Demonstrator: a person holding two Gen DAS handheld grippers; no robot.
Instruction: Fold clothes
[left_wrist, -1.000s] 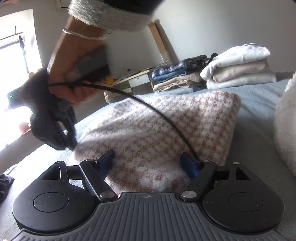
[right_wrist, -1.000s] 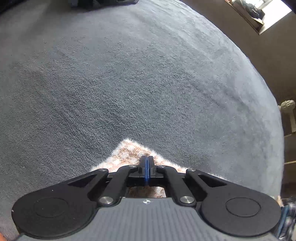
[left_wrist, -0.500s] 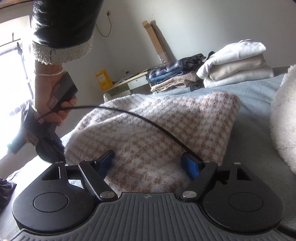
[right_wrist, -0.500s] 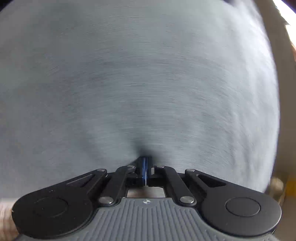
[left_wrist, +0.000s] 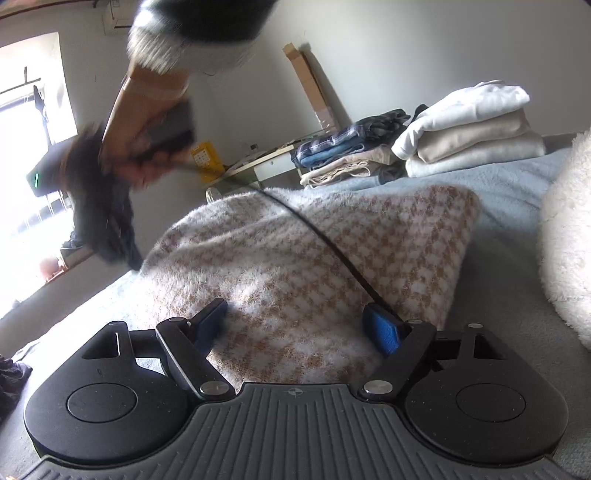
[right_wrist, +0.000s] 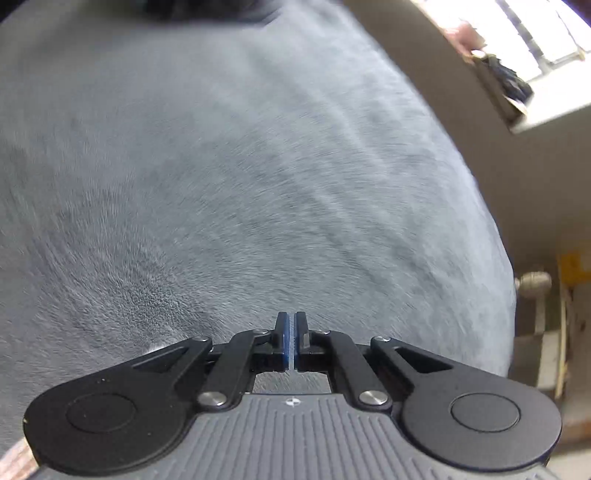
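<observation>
Folded houndstooth sweater (left_wrist: 314, 258) (fuzzy), on bed

The right gripper (right_wrist: 293, 339), jaws closed on nothing, hangs over a blurred grey-blue blanket (right_wrist: 240, 177).

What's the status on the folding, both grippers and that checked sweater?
Left gripper open, astride the folded checked sweater. Right gripper shut, empty, over bare grey blanket. Black cable trails across the sweater.
</observation>
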